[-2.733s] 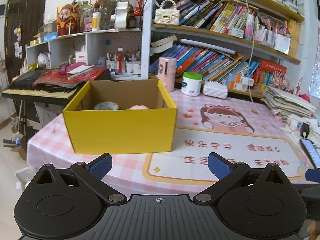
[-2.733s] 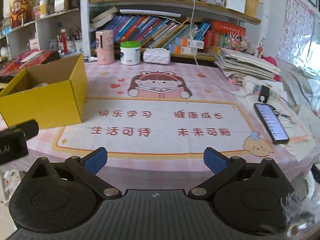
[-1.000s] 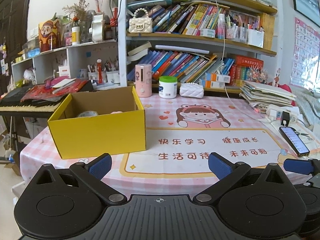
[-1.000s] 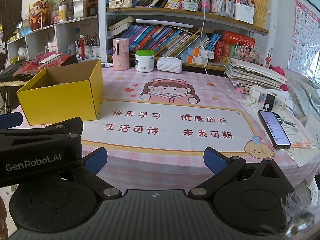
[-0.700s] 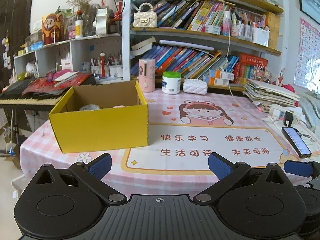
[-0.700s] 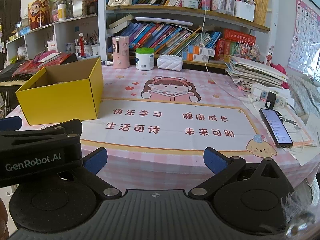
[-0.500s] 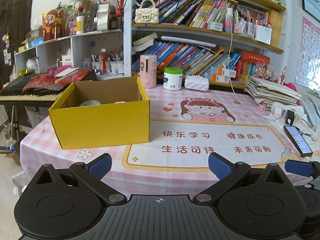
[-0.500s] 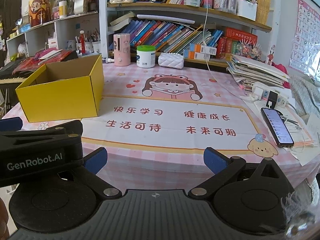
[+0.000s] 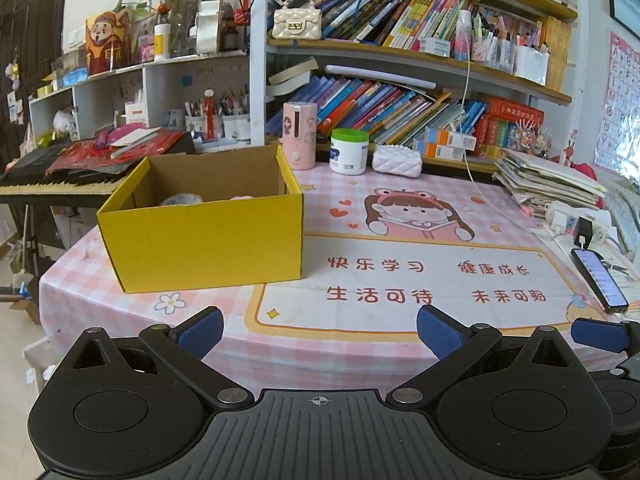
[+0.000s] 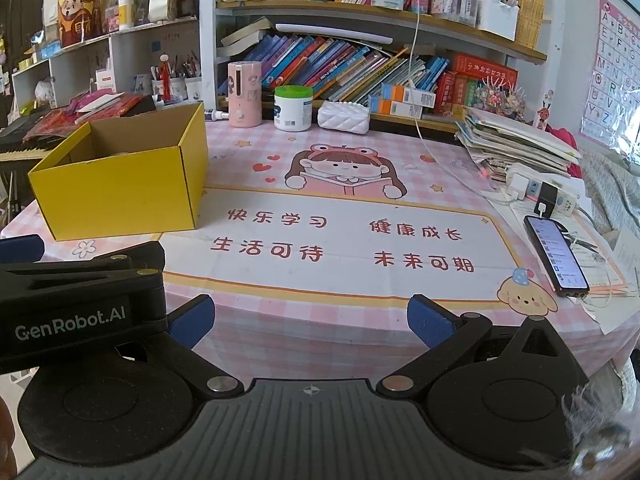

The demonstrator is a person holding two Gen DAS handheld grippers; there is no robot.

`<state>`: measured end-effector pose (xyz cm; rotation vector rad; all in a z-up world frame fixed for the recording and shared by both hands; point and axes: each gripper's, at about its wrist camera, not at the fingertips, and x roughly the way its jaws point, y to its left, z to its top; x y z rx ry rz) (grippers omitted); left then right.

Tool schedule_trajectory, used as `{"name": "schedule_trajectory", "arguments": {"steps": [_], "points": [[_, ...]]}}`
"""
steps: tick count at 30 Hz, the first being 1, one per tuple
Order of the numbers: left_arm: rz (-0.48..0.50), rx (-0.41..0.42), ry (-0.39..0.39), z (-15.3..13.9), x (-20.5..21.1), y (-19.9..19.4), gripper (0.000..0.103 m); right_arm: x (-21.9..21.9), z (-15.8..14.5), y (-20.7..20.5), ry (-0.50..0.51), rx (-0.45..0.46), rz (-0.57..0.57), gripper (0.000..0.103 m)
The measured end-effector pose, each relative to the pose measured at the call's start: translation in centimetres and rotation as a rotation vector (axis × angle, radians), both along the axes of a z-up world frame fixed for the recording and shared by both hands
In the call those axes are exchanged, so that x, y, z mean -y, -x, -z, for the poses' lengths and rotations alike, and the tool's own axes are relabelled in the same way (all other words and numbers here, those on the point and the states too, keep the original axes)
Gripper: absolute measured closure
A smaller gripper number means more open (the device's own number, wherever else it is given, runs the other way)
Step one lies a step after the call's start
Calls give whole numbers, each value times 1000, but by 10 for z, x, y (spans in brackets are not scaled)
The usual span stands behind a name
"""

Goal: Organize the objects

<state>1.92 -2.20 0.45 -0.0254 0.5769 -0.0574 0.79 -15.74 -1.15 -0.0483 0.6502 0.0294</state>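
Left gripper (image 9: 318, 330) and right gripper (image 10: 310, 320) held back at near counter (image 9: 400, 208) edge, fingers spread wide, nothing grasped. Yellow box (image 9: 204, 236) set at counter's left, open-topped (contents partly glimpsed), judged collection point. Pink dispenser (image 10: 244, 94), white jar (image 10: 293, 108) noted at back edge, ungathered.

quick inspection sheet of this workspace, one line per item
surface: pink checked cloth with a cartoon mat, middle bare
job's things: yellow box open at the left, something pale inside
clutter: phone, paper stack, pink bottle, white jar along the edges
grippers: left gripper and right gripper open, empty, at the near edge
cables: white cord to the power strip
surroundings: bookshelves, keyboard at the left
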Motion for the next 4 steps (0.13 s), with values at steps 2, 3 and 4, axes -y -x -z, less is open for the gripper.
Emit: {"name": "schedule_trajectory", "arguments": {"steps": [2,3,4], "points": [[1,0,1,0,0,0,0,0,0,0,0,1,0,0],[1,-1,1,0,0,0,0,0,0,0,0,1,0,0],[1,-1,1,0,0,0,0,0,0,0,-1,1,-1,0]]}}
